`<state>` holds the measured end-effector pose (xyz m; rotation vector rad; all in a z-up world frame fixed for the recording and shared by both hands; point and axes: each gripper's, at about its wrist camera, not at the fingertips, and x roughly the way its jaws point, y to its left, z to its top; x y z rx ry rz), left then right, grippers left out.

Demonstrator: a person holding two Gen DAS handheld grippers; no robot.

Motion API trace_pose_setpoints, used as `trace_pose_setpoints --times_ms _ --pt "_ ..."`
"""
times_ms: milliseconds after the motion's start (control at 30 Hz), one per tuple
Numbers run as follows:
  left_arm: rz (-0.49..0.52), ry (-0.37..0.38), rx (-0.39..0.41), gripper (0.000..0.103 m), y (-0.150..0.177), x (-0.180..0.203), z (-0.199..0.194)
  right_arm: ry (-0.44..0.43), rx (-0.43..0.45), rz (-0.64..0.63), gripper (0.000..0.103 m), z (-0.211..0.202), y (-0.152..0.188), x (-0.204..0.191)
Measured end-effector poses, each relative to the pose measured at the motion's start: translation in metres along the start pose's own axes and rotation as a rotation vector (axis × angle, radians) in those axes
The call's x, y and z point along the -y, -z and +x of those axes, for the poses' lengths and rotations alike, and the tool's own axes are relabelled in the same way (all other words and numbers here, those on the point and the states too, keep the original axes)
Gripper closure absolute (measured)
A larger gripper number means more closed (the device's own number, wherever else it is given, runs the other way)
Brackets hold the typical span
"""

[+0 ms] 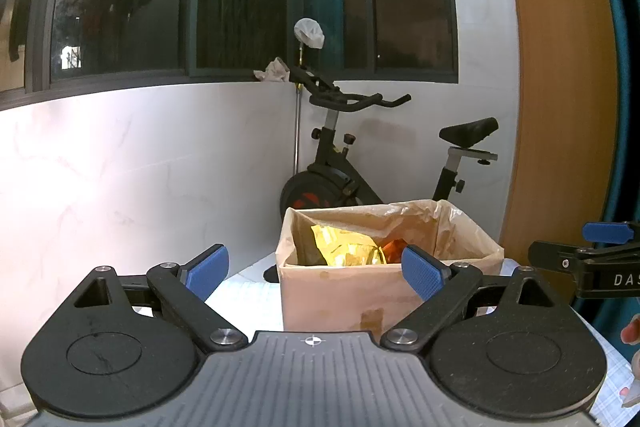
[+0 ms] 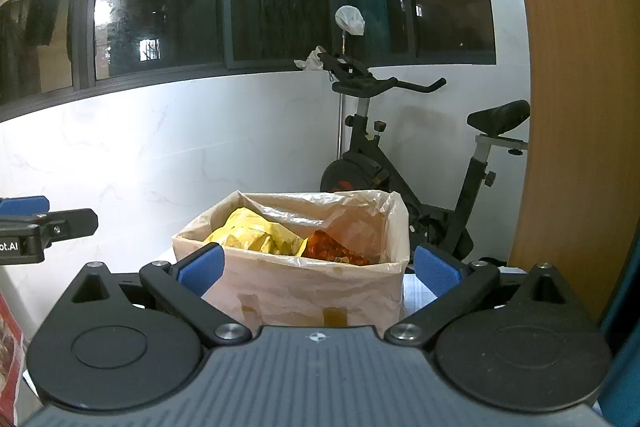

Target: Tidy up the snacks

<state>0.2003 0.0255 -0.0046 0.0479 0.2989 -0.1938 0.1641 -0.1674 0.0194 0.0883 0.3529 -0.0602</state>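
A cardboard box [image 1: 336, 291] lined with a clear plastic bag stands on the table ahead of both grippers; it also shows in the right wrist view [image 2: 304, 287]. Inside lie a yellow snack bag [image 1: 344, 247] [image 2: 256, 237] and a red-orange snack bag [image 1: 394, 247] [image 2: 332, 247]. My left gripper [image 1: 316, 273] is open and empty, just short of the box. My right gripper [image 2: 318, 269] is open and empty, its jaws wide on either side of the box's near face. Each gripper shows at the edge of the other's view.
An exercise bike [image 1: 352, 163] [image 2: 400, 155] stands behind the box by the white wall. A wooden panel [image 1: 560, 87] rises on the right. A red printed packet [image 2: 8, 343] lies at the left edge. Laundry hangs above the dark windows.
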Motion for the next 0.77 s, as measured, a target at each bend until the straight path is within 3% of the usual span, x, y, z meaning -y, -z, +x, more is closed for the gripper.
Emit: trace_pose_setpoints --times_ms 767 --pt "-0.009 -0.028 -0.007 0.008 -0.0011 0.0022 0.0007 -0.002 -0.008 -0.002 0.0 0.0009 0.0003 -0.0018"
